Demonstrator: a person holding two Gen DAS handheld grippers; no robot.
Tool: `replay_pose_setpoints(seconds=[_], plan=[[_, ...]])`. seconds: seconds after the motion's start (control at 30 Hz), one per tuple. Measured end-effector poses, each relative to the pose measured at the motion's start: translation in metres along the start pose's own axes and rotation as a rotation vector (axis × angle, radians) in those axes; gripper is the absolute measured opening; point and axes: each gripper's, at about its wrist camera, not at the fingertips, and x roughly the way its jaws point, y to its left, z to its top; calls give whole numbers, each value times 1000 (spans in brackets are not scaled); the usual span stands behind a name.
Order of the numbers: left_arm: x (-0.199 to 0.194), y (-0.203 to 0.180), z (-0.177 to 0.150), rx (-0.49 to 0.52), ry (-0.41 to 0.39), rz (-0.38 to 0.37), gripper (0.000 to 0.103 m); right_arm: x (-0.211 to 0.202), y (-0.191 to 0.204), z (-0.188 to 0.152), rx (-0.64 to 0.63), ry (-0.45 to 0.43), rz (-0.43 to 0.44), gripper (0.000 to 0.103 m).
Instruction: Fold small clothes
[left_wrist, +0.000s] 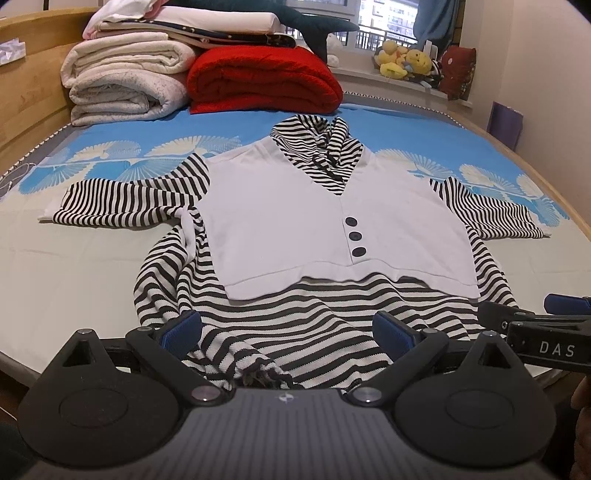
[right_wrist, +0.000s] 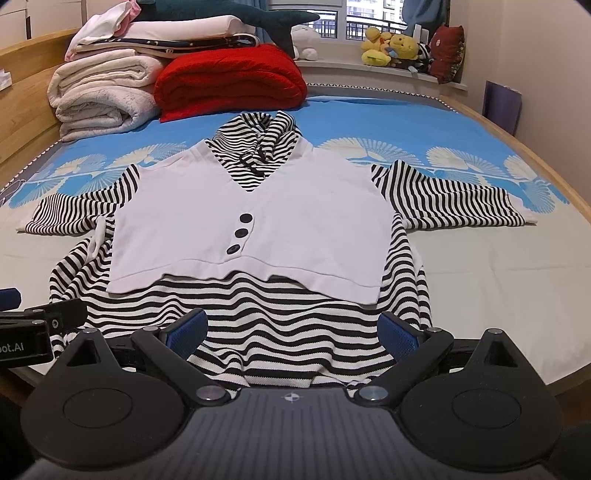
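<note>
Two grippers hover at the near hem of a striped garment (left_wrist: 295, 325) spread flat on the bed (left_wrist: 74, 258), its sleeves out to either side and its hood toward the far end; a white vest panel (left_wrist: 295, 221) with three dark buttons (left_wrist: 354, 236) covers its chest. The left gripper (left_wrist: 288, 330) stands with jaws wide apart, its blue pads (left_wrist: 183, 328) over the crumpled left part of the hem, holding nothing; the right gripper (right_wrist: 293, 330) is likewise spread wide over the hem, nothing between its pads. Seen from the left wrist, the right gripper's side reads "DAS"; from the right wrist, the left gripper's side shows "oot.AI", its start cut off. At the far end lie a folded red blanket (left_wrist: 262, 79) beside stacked white blankets (left_wrist: 125, 77); plush toys (left_wrist: 406, 61) sit on the windowsill.
</note>
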Motion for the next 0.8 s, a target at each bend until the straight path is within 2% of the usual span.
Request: replay_pose_setpoints(seconds=[0.8], plan=[[4,1,0,-10,16,0,100,4,-3,-3,-1,-10,-2,98]])
